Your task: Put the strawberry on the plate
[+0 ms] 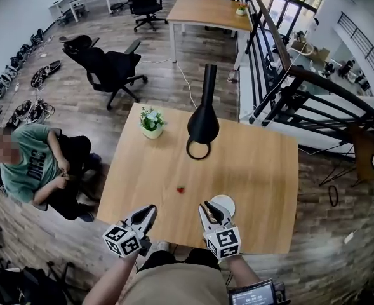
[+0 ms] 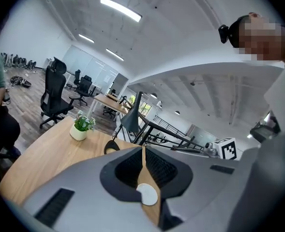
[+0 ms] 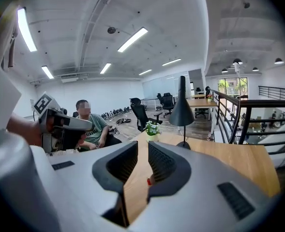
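A small red strawberry [image 1: 180, 189] lies on the wooden table [image 1: 263, 170], toward its near edge. Right of it is a white plate [image 1: 227, 201], partly covered by my right gripper [image 1: 207, 206]. That gripper hovers over the plate's left rim with its jaws a narrow gap apart and nothing in them. In the right gripper view [image 3: 143, 143] the strawberry [image 3: 149, 181] shows on the table through the gap, beyond the jaws. My left gripper [image 1: 150, 211] is at the near table edge, left of the strawberry. Its tips [image 2: 143, 147] meet on nothing.
A black desk lamp [image 1: 203, 122] and a small potted plant [image 1: 152, 122] stand at the far side of the table. A person [image 1: 31, 164] sits left of the table. Black office chairs [image 1: 110, 68] are behind, and a black railing [image 1: 301, 88] runs at the right.
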The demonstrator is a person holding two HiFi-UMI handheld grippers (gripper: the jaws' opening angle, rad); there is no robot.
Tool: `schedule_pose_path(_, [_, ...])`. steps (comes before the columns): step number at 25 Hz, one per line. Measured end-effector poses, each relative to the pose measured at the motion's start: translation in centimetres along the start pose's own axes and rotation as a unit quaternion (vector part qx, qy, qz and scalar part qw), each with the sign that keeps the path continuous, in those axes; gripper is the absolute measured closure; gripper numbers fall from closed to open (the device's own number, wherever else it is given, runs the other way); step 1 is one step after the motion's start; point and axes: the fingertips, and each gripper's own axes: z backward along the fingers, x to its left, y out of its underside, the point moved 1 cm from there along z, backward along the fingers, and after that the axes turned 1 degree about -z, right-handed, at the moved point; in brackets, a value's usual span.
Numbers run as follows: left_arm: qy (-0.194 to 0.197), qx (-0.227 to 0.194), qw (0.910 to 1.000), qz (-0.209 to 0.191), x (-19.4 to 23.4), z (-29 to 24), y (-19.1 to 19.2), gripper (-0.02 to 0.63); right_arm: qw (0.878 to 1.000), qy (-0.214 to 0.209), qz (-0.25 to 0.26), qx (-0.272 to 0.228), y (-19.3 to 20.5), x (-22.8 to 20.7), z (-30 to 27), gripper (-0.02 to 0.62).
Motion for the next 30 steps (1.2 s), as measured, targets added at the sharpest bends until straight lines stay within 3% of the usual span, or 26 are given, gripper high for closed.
schedule_pose_path(17, [-0.055,0.0,0.9984,0.01,1.5,-3.8,0.9,0.6,0.995,-0.074,0.035,0.052,3.5,-3.1,-5.6,0.543])
schedule_pose_path(22, [-0.081,0.004,0.9966,0.013,2.5,-3.3,1.4,0.601,0.991,-0.095,0.051,0.084,6.3,-2.7,-8.0,0.541])
schedule_pose_path(24, [-0.089,0.006,0.9959,0.016,3.0,-3.2,1.7,0.6,0.988,-0.104,0.057,0.1,7.6,-2.6,-9.2,0.492])
schedule_pose_path(30, [-0.104,0.017,0.9943,0.016,3.8,-2.9,2.4,0.6,0.98,-0.117,0.085,0.138,11.5,-2.7,-12.4,0.492])
